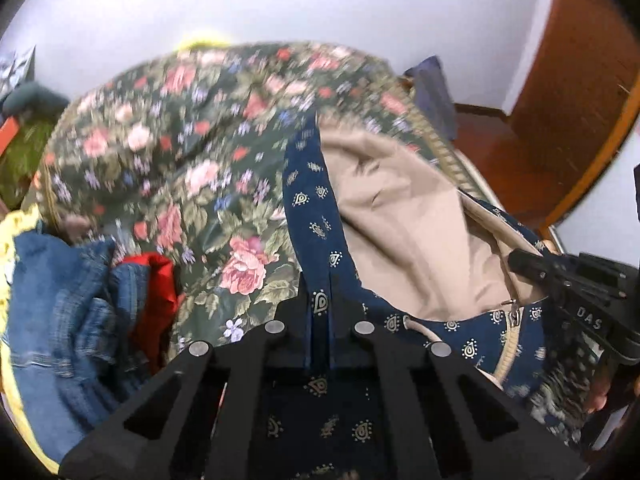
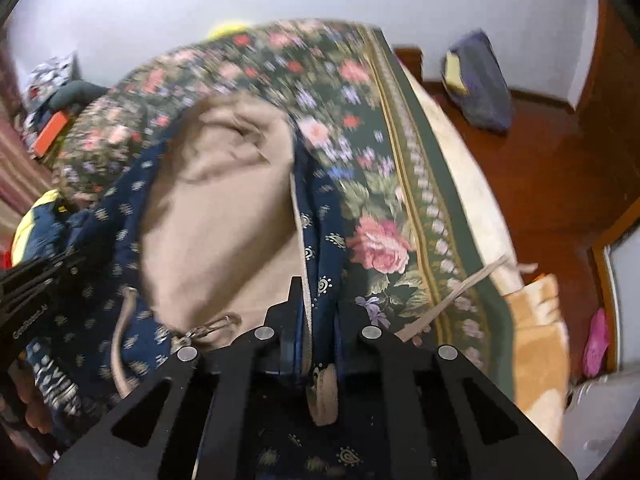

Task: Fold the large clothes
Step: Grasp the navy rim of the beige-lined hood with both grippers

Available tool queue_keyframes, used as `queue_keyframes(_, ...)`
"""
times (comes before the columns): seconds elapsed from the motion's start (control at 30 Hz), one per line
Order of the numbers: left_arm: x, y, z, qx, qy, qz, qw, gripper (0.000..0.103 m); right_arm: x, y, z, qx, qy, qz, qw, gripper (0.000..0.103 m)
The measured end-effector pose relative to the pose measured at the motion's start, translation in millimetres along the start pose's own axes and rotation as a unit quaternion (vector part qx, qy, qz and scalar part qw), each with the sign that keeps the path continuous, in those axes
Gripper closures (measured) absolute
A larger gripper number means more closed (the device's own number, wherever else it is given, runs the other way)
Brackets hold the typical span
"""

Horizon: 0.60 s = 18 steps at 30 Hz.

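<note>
**Both grippers clamped on the navy garment over the floral bed**

Floral bedspread [image 1: 168, 152] fills the scene, dark green with pink roses, spread over a bed against a pale wall [image 1: 280, 8], with reddish wooden floor [image 2: 552, 184] off to the side. Up over it hangs the navy patterned garment [image 1: 316, 216], its beige lining [image 1: 404, 216] facing out and bowing open between the two tools like a pouch; I cannot make out anything lying inside that hollow.

Left gripper [image 1: 320, 312] has its fingers pinched tight on a folded navy edge, the cloth running straight up from between them. Right gripper [image 2: 316, 320] is likewise closed on the garment's other edge, navy cloth and a beige trim strip squeezed between its fingers. Each tool shows at the margin of the other's view, so they are near one another.

Over on the left of the bed, a heap of blue denim [image 1: 60, 312] with a red cloth [image 1: 156, 292] tucked against it. On the floor by the wall rests a blue-grey bag [image 2: 480, 84], contents hidden. An orange blanket [image 2: 540, 328] drapes off the bed's corner.
</note>
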<state>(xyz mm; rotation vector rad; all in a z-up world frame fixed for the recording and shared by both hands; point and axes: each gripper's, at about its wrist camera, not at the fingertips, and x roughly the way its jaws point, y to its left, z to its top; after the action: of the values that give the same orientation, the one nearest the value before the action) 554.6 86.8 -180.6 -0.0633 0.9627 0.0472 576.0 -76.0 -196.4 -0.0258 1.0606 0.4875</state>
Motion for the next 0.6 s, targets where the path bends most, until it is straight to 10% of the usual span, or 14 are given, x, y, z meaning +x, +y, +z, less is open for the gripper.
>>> queue_keyframes(0.33, -115.5, -12.9, -71.5, 0.046, -0.026, -0.092, 0.9944, 0.099, -122.4, 23.4, -79.6, -0.078, -0.078, 0.041, 0.993, 0.093)
queue_keyframes(0.6, -106.9, -13.8, -153.6, 0.069, 0.023, -0.073, 0.9947, 0.098, -129.1, 18.9, -148.7, -0.091, -0.048, 0.007, 0.995, 0.093)
